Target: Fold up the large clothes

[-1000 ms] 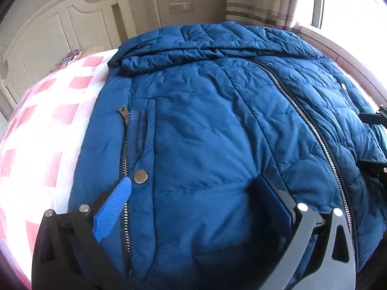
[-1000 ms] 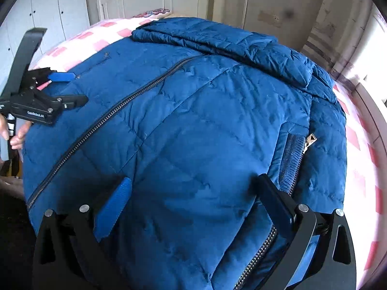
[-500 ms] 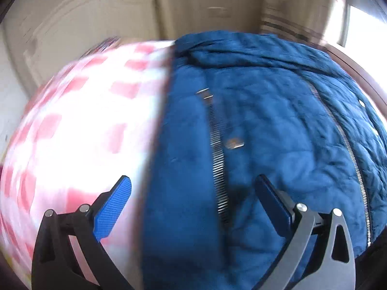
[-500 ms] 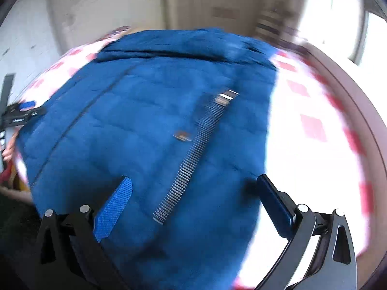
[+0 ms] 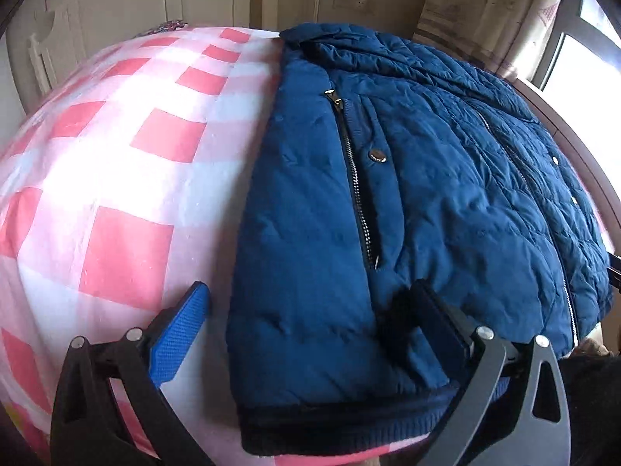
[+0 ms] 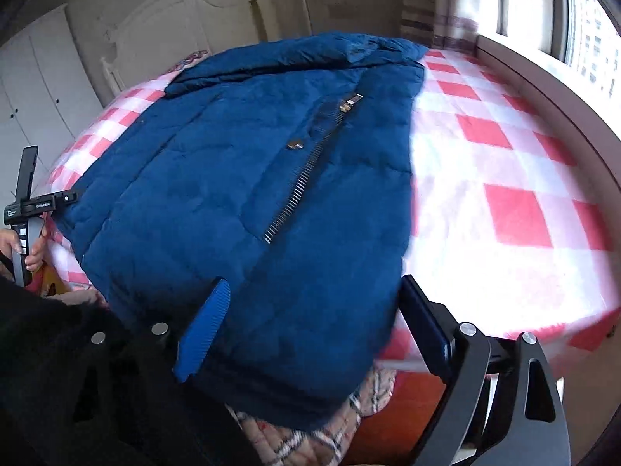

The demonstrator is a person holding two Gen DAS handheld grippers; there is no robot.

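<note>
Your bed (image 5: 116, 178), under its pink and white checked cover, carries the blue puffer jacket (image 5: 427, 194), which lies flat with its hem toward you at 6 o'clock. Your left gripper (image 5: 310, 310) stands spread over the jacket's hem corner, one finger above the cover at 8 o'clock, the other on the quilting. Your right gripper (image 6: 314, 303) has just been closing yet remains spread, straddling the opposite hem corner without pinching it. A pocket zipper (image 5: 359, 194) runs toward 12 o'clock.
</note>
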